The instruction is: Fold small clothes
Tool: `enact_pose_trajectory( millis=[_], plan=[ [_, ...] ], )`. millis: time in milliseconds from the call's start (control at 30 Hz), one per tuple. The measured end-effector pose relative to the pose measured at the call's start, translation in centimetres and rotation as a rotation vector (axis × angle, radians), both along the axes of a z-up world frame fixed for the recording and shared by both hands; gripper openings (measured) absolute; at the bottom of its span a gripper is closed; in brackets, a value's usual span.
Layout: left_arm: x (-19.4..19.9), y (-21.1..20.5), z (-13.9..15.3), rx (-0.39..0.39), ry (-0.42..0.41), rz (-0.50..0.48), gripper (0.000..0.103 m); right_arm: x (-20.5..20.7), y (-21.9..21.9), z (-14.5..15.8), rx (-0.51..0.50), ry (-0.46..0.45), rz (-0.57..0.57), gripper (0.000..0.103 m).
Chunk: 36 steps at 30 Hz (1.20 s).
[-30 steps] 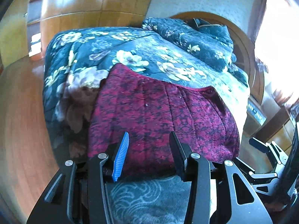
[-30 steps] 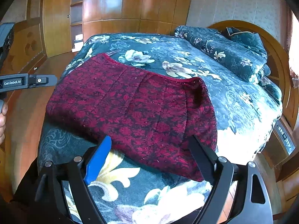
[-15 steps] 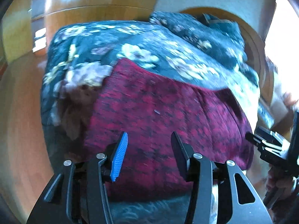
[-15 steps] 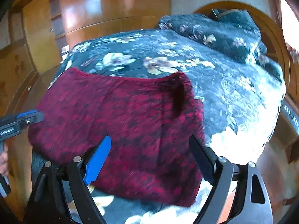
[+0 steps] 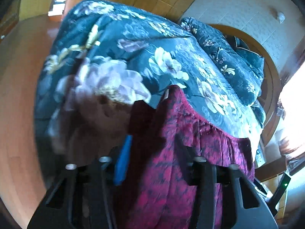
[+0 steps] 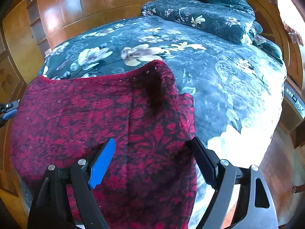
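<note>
A dark red patterned garment [image 6: 114, 118] lies spread on the bed near its foot; it also shows in the left wrist view [image 5: 181, 152]. My left gripper [image 5: 152, 143] is open over the garment's left edge, the cloth between and under its fingers. My right gripper [image 6: 152, 143] is open wide over the garment's near right part, close above the cloth. The garment's far right corner [image 6: 158, 70] is bunched with a dark fold. The left gripper's tip [image 6: 8, 110] shows at the left edge of the right wrist view.
The bed has a dark teal floral cover [image 6: 219, 63]. A folded floral quilt and pillow [image 6: 209, 13] lie at the head, by a round wooden headboard [image 6: 282, 34]. Wooden wardrobes [image 6: 66, 9] stand behind, wooden floor [image 5: 17, 95] to the left.
Both grippers have moved forward and down over the garment, which now fills more of each view. The left gripper has swung toward the garment's left edge. Both stay open.
</note>
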<state>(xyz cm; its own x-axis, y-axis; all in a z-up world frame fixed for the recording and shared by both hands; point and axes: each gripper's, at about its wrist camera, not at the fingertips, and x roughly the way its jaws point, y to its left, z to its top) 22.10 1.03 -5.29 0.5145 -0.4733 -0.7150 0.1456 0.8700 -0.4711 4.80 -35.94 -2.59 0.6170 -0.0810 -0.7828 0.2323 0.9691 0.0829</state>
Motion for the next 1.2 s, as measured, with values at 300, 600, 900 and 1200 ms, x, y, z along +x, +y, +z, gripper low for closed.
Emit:
enact_pose_trajectory(
  millis=[300, 600, 900, 1200],
  plan=[
    [-0.1, -1.4, -4.1, 0.224, 0.006, 0.078, 0.024, 1.0, -3.2, -4.5, 0.203, 0.058, -0.06, 0.084],
    [-5.2, -1.9, 1.1, 0.257, -0.133, 0.07, 0.051, 0.8, -4.4, -3.9, 0.257, 0.065, -0.051, 0.096],
    [-11.1, -7.9, 1.4, 0.324, -0.258, -0.142, 0.052, -2.4, -8.1, -5.8, 0.584, 0.064, -0.007, 0.101],
    [-11.7, -10.7, -0.2, 0.334, -0.245, -0.208, 0.052, -3.6, -8.0, -6.5, 0.659, 0.053, 0.067, 0.096]
  ],
)
